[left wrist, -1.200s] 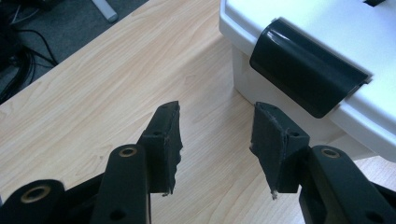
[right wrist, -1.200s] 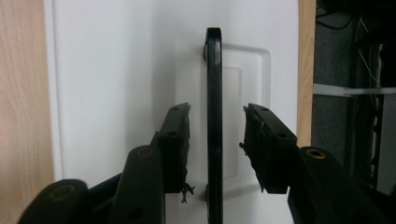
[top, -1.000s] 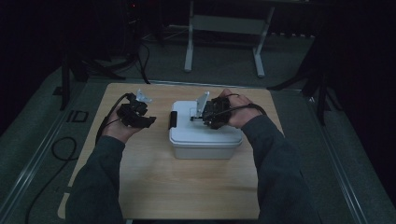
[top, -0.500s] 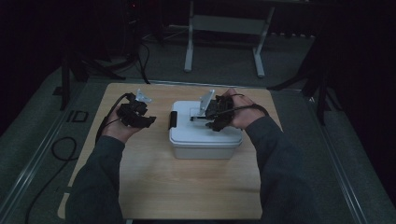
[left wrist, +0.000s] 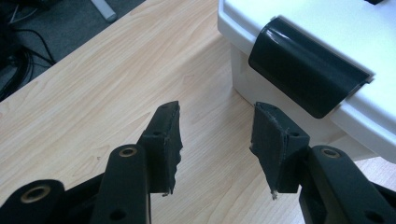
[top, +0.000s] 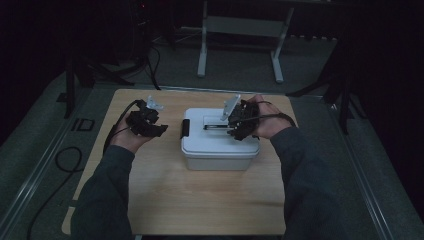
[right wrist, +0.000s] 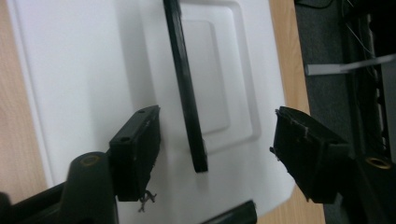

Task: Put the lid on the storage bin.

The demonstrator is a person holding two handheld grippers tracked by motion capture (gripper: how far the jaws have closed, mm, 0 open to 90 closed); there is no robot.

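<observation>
A white lidded box (top: 220, 145) stands mid-table. It has a black latch (left wrist: 303, 70) on its left side and a flat black handle (right wrist: 184, 84) lying on the lid. My right gripper (right wrist: 217, 114) hovers over the lid (right wrist: 84, 65). Its jaws have just been opening and now stand wide, with the handle's end seen between them and not touched by either pad. In the high view this right gripper (top: 231, 122) is at the lid's right part. My left gripper (left wrist: 217, 116) is open and empty beside the latch, just left of the box (left wrist: 327, 18), and the high view shows this left gripper (top: 159, 129) there too.
The wooden table (top: 200, 200) has bare room in front of the box and on both sides. Cables (top: 65, 160) trail on the floor at the left. A metal stand (top: 240, 30) sits beyond the far edge.
The right gripper's jaws look a little wider over the lid. Both hands stay about where they were.
</observation>
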